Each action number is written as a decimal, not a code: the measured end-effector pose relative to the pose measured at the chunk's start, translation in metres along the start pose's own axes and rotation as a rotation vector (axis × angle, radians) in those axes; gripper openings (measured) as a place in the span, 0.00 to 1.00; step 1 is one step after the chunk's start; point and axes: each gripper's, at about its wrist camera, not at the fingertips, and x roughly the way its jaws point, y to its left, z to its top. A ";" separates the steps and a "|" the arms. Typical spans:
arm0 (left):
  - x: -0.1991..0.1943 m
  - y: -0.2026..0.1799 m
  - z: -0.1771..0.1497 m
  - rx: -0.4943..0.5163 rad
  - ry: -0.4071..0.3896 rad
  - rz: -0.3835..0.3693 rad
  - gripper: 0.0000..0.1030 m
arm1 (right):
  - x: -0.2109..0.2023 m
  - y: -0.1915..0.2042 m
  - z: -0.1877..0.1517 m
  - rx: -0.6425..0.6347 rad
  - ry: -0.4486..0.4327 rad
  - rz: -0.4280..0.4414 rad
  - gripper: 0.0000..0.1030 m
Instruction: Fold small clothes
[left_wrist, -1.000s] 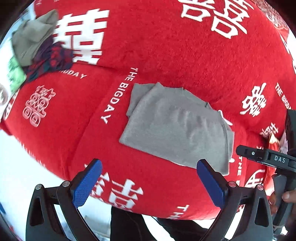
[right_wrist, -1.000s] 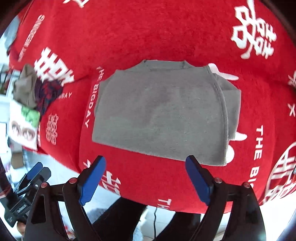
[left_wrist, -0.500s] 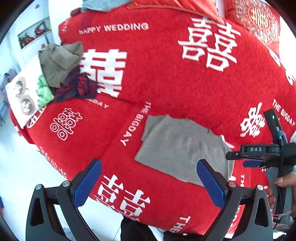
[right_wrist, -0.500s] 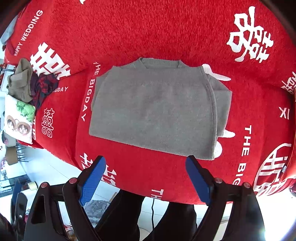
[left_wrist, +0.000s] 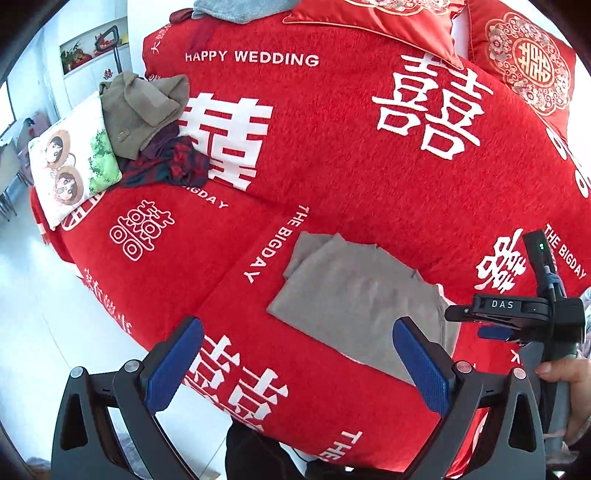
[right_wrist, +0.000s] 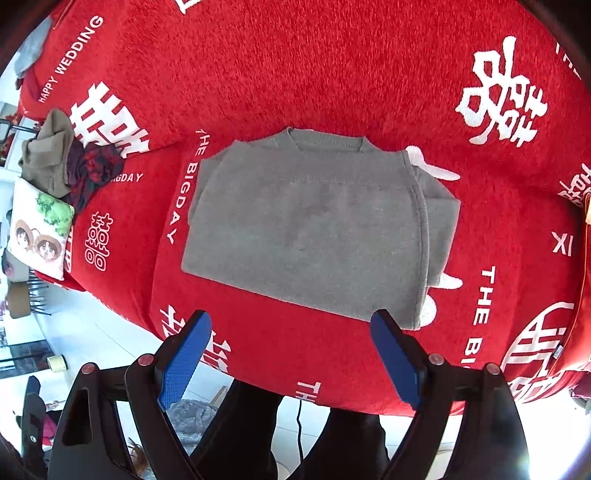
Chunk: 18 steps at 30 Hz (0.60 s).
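A small grey top lies folded flat on the red sofa cover, its sleeves tucked at the sides and its collar at the far edge. It also shows in the left wrist view. My left gripper is open and empty, held above the sofa's front edge, short of the top. My right gripper is open and empty, just in front of the top's near hem. The right gripper's body shows in the left wrist view, to the right of the top.
A pile of an olive garment and a dark red plaid one lies at the sofa's far left, next to a cartoon-print cushion. Red embroidered cushions stand at the back. White floor lies below the sofa's edge.
Both grippers have pulled back and up from the grey top, so it looks smaller and more of the sofa shows. Both stay open. The top has not moved.
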 end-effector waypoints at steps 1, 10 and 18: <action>-0.003 -0.002 0.000 0.006 -0.009 0.012 0.99 | 0.000 -0.001 0.000 0.003 0.000 0.006 0.87; -0.004 -0.012 -0.004 0.032 0.014 0.037 0.99 | 0.004 -0.013 -0.008 0.028 0.003 0.035 0.87; 0.021 -0.009 0.000 0.047 0.087 0.033 0.99 | 0.005 -0.046 -0.018 0.117 -0.042 0.057 0.87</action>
